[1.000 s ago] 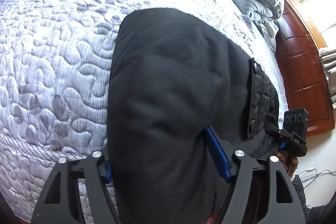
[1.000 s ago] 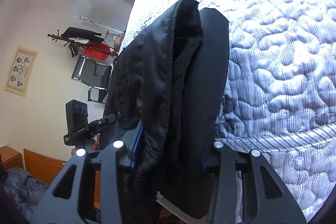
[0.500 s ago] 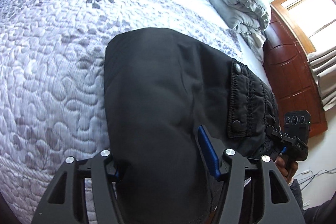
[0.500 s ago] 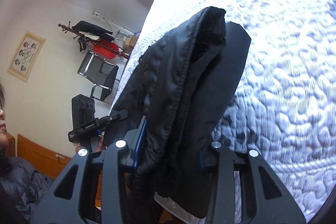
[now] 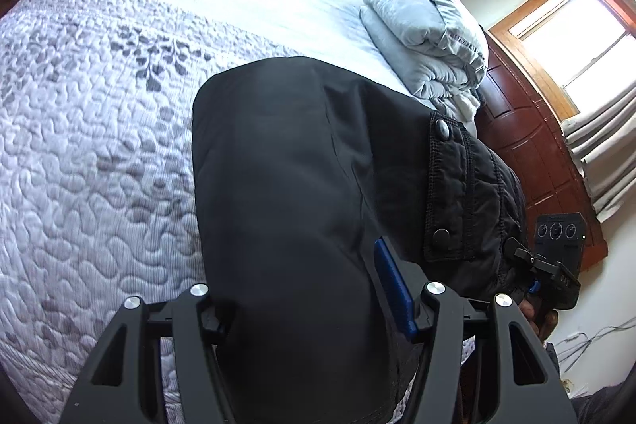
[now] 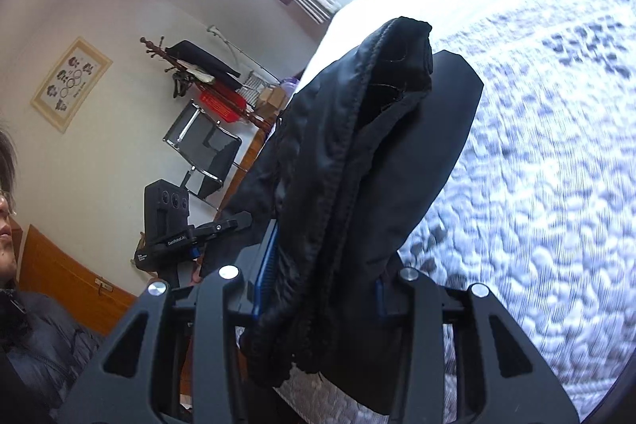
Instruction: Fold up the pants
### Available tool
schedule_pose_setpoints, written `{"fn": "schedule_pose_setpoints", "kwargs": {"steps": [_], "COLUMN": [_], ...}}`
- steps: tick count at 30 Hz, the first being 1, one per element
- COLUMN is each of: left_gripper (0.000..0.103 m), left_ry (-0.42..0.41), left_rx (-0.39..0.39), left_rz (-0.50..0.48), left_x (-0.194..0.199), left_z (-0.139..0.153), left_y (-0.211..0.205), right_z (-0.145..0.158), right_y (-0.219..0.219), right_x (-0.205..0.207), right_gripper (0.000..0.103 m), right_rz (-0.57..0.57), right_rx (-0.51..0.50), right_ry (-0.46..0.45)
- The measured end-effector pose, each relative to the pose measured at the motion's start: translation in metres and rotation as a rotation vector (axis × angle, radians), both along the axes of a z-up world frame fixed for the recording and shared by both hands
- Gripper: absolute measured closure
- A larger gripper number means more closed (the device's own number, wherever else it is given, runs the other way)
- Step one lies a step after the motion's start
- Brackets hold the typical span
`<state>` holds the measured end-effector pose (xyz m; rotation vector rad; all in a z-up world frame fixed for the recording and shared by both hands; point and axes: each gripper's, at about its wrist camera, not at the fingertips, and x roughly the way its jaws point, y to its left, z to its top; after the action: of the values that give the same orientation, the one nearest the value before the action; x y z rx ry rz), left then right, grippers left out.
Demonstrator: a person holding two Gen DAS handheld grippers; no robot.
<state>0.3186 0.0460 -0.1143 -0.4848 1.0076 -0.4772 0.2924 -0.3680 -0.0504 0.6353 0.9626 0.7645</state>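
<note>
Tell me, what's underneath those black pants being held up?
Under the black pants lies a white quilted bedspread with a grey leaf print. Both the left gripper and right gripper clamp the fabric. The bedspread directly beneath is covered.

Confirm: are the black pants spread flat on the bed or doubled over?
Doubled over: black pants show stacked layers at the edge in the right gripper; left gripper clamps them too, above the quilt.
</note>
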Motion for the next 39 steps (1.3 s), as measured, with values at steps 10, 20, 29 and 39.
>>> {"fn": "schedule_pose_setpoints", "kwargs": {"steps": [10, 20, 29, 39], "left_gripper": [0.043, 0.043, 0.043, 0.043], "left_ry": [-0.051, -0.063, -0.022, 0.002], "left_rx": [-0.004, -0.017, -0.022, -0.006], "left_rz": [0.034, 0.077, 0.106, 0.100], "left_x": [0.041, 0.092, 0.143, 0.176], "left_z": [0.019, 0.012, -0.014, -0.049], "left_y": [0.006, 0.014, 0.013, 0.007], "right_z": [0.017, 0.004, -0.028, -0.073], "right_y": [0.005, 0.008, 0.015, 0.008], "right_x": [0.045, 0.097, 0.152, 0.191], "right_gripper": [0.065, 0.065, 0.065, 0.065], "right_rz": [0.014, 0.029, 0.044, 0.040], "right_rx": [-0.018, -0.024, -0.031, -0.006], "right_ry": [-0.067, -0.066, 0.001, 0.093]}}
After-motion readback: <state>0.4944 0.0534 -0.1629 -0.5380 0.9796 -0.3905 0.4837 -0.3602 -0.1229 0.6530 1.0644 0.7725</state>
